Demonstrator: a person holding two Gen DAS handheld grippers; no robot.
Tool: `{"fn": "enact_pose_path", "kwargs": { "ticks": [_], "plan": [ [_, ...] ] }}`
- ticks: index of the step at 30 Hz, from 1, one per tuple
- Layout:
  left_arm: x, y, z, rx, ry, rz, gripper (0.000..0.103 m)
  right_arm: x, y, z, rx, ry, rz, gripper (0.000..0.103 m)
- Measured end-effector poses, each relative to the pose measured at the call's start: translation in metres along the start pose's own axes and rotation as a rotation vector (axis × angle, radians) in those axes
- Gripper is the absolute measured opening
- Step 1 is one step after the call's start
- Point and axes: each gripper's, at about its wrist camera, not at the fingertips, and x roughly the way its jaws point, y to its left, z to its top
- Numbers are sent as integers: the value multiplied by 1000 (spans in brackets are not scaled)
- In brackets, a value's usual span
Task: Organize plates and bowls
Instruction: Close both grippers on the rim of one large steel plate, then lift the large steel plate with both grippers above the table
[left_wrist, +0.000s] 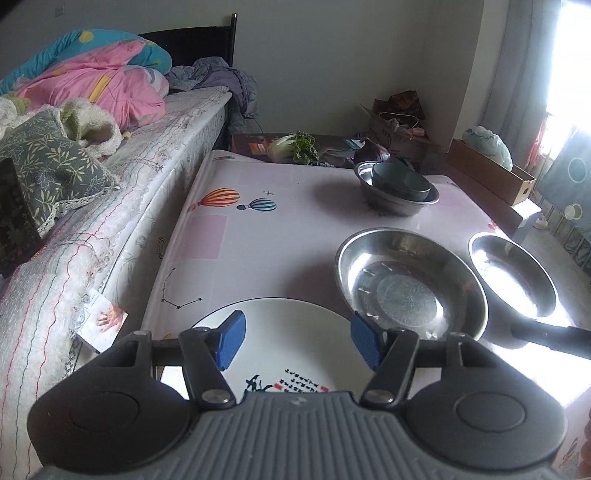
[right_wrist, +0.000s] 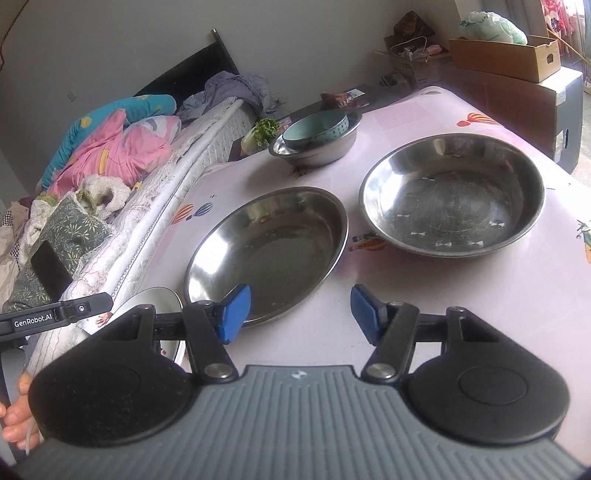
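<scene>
Both grippers released, nothing grasped. Left gripper (left_wrist: 297, 341) over white plate (left_wrist: 295, 354). Right gripper (right_wrist: 301, 314) near steel plate (right_wrist: 273, 251), second steel plate (right_wrist: 454, 195) at 2 o'clock. Step judged: approach; next, clamp rim.

Home bedroom, bed (left_wrist: 155, 122), quilt (left_wrist: 92, 70), table (left_wrist: 258, 236)

Blue ribbed pads (left_wrist: 232, 339) are carried on black arms, pinned by silver screws to a grey ridged body; "GenRobot.AI" is printed in white.
</scene>
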Motion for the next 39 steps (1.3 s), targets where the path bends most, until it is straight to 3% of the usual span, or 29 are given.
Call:
{"fn": "enact_pose_path", "kwargs": {
  "ticks": [6, 13, 16, 23, 26, 28, 31, 39],
  "plan": [
    [20, -70, 21, 70, -18, -130, 65, -27, -73, 23, 74, -59, -76, 60],
    [54, -150, 23, 105, -8, -285, 63, -25, -156, 48, 165, -36, -145, 60],
    [70, -170, 21, 104, 22, -300, 61, -16, -181, 55, 203, -17, -135, 59],
    [91, -176, 14, 55, 88, -298, 44, 23, -200, 68, 245, 37, -97, 54],
    [92, -171, 12, 34, 111, -294, 43, 38, -201, 70, 235, 68, -108, 48],
    [92, -166, 11, 18, 117, -293, 41, 45, -201, 70, 228, 75, -104, 32],
    [90, -161, 10, 5, 121, -287, 41, 51, -203, 71, 235, 89, -89, 16],
    [80, -155, 7, 3, 114, -307, 40, 35, -197, 63, 170, 128, -89, 16]
  ]
}}
